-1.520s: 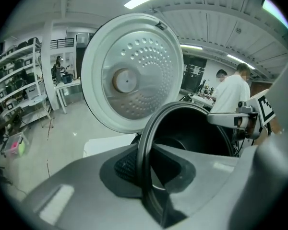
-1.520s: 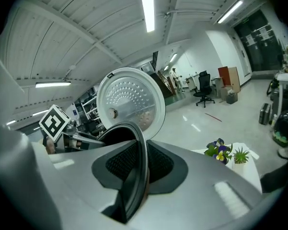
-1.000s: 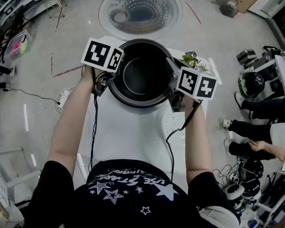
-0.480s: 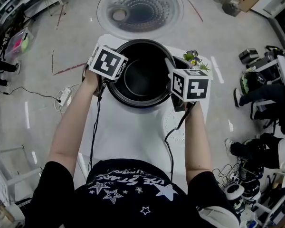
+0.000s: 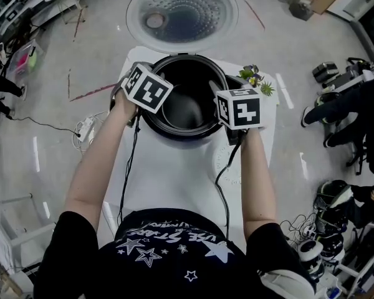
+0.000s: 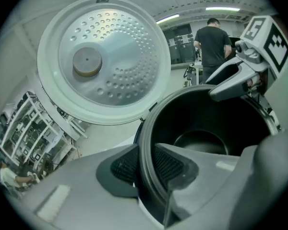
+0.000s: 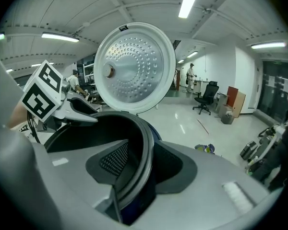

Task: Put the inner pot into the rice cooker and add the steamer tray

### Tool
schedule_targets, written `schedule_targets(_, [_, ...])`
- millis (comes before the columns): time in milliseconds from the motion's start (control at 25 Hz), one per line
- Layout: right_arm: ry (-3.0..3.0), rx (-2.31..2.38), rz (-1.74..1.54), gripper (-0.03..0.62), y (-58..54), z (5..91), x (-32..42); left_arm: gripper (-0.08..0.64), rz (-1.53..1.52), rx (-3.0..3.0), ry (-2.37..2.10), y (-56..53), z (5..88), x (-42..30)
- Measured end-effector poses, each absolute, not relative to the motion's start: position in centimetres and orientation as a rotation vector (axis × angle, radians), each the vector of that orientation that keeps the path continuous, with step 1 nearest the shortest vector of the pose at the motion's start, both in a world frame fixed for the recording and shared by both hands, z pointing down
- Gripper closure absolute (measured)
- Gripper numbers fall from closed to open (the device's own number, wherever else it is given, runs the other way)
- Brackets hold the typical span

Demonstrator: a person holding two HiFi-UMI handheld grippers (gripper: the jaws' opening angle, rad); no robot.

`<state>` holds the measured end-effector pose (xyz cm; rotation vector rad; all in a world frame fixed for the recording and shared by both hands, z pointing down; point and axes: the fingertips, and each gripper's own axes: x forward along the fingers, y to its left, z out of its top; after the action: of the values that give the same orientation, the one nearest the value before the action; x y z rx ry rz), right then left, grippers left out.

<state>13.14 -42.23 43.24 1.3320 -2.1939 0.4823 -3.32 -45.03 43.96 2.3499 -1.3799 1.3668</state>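
The black inner pot (image 5: 184, 108) sits inside the rice cooker (image 5: 174, 136) on the white table, and the cooker's lid (image 5: 182, 12) stands open behind it. My left gripper (image 5: 149, 106) straddles the pot's left rim (image 6: 145, 143), one pad outside and one inside, pressed against it. My right gripper (image 5: 223, 104) straddles the right rim (image 7: 145, 143). Its jaws have just been opening, so its pads (image 7: 114, 159) stand slightly off the rim between them. A white round piece (image 5: 227, 166), perhaps the steamer tray, lies partly hidden under my right forearm.
A small potted plant (image 5: 255, 80) stands on the table right of the cooker. Cables run from both grippers down to my body. People and gear crowd the floor at the right (image 5: 336, 104), and a power strip (image 5: 84, 128) lies on the floor at the left.
Both grippers have rolled about the pot's rim, turning their marker cubes inward. The pot has stayed in the cooker. People at the right have shifted.
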Motion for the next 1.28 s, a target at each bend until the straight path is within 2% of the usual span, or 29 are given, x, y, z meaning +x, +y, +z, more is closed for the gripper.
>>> schedule_targets(160, [-2.236, 1.338, 0.509, 0.386, -42.2, 42.9, 12.9, 0.442, 1.397, 2.404, -1.392, -45.0, 44.0, -3.4])
schedule_targets(360, [-2.256, 1.364, 0.531, 0.307, -41.7, 42.6, 12.7, 0.312, 1.318, 2.455, -1.389, -44.9, 43.7, -3.5])
schedule_targets(520, [-2.237, 1.426, 0.516, 0.288, -41.1, 41.8, 13.3, 0.264, 1.231, 2.495, -1.405, -44.6, 42.5, -4.1])
schedule_targets(1040, [-2.257, 1.593, 0.449, 0.284, -35.6, 36.4, 12.6, 0.259, 0.932, 2.638, -1.430, -39.8, 36.7, -5.7])
schedule_targets(1280, [-2.243, 1.664, 0.436, 0.261, -32.2, 35.4, 12.3, 0.289, 0.873, 2.655, -1.431, -36.4, 36.6, -7.6])
